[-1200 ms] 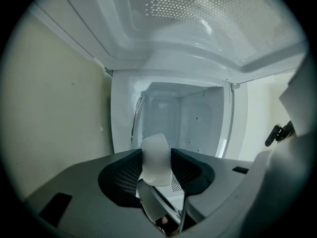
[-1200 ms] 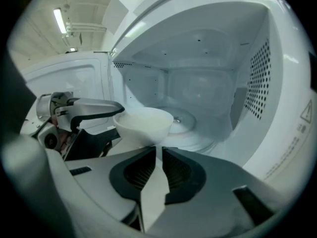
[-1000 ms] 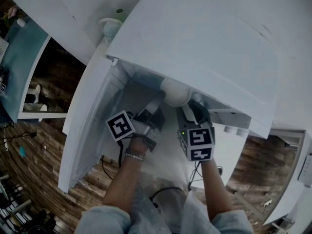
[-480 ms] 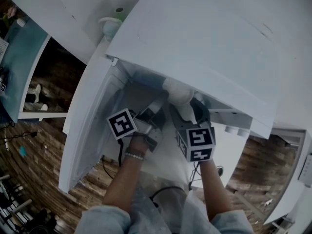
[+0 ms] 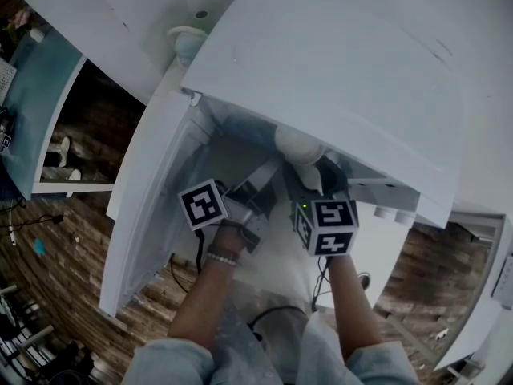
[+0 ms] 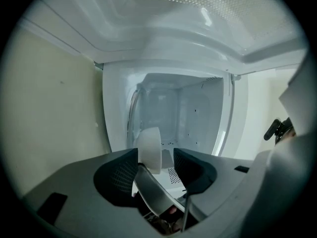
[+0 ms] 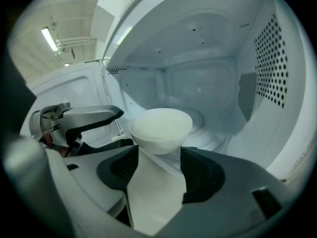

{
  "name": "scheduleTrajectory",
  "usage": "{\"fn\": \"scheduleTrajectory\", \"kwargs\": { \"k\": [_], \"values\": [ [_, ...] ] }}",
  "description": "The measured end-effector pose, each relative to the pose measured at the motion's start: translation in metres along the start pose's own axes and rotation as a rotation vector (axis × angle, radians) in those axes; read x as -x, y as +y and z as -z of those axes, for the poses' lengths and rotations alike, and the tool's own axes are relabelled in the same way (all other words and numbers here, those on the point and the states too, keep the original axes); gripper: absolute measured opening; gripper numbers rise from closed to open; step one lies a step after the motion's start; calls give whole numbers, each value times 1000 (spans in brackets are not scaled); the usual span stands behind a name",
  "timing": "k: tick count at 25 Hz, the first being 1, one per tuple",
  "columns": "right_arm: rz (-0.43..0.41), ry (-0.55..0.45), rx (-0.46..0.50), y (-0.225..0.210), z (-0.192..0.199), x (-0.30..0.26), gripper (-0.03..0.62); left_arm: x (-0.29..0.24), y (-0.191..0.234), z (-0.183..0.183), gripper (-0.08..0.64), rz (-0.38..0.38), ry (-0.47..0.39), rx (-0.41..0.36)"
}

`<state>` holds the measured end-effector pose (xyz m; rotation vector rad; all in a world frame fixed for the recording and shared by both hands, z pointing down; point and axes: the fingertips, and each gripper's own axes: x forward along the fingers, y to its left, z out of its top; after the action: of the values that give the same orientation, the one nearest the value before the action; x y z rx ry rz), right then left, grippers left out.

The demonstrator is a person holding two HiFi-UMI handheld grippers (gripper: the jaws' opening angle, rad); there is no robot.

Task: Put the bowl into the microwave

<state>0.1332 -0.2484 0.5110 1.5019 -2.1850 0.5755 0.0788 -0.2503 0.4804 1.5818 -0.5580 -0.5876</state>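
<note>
1. Now the bowl [image 7: 161, 128] is seen upright inside the microwave [image 5: 321, 70], near the front.
2. The jaws of the left tool [image 6: 166, 162] and right tool [image 7: 158, 167] have just been opened and stand apart; the bowl is at their tips, unpressed.
3. Both should be drawn straight back so the rim is not clipped.
4. Its mouth is turned up; being round, no long axis is shown.
</note>
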Motion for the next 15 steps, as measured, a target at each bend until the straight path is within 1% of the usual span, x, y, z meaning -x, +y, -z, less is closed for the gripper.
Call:
{"fn": "scheduleTrajectory", "kwargs": {
  "k": [3, 7, 9, 15],
  "values": [
    [11, 7, 5, -3, -2, -3, 273, 5, 1, 5, 216, -15, 16, -9],
    [28, 17, 7, -6, -4, -7, 272, 11, -5, 12, 215, -33, 57, -91],
    [34, 24, 2, -8, -6, -9, 272, 14, -8, 16, 215, -39, 70, -117],
    [37, 52, 1, -10, -9, -17, 275, 29, -10, 24, 215, -46, 69, -103]
  ]
}}
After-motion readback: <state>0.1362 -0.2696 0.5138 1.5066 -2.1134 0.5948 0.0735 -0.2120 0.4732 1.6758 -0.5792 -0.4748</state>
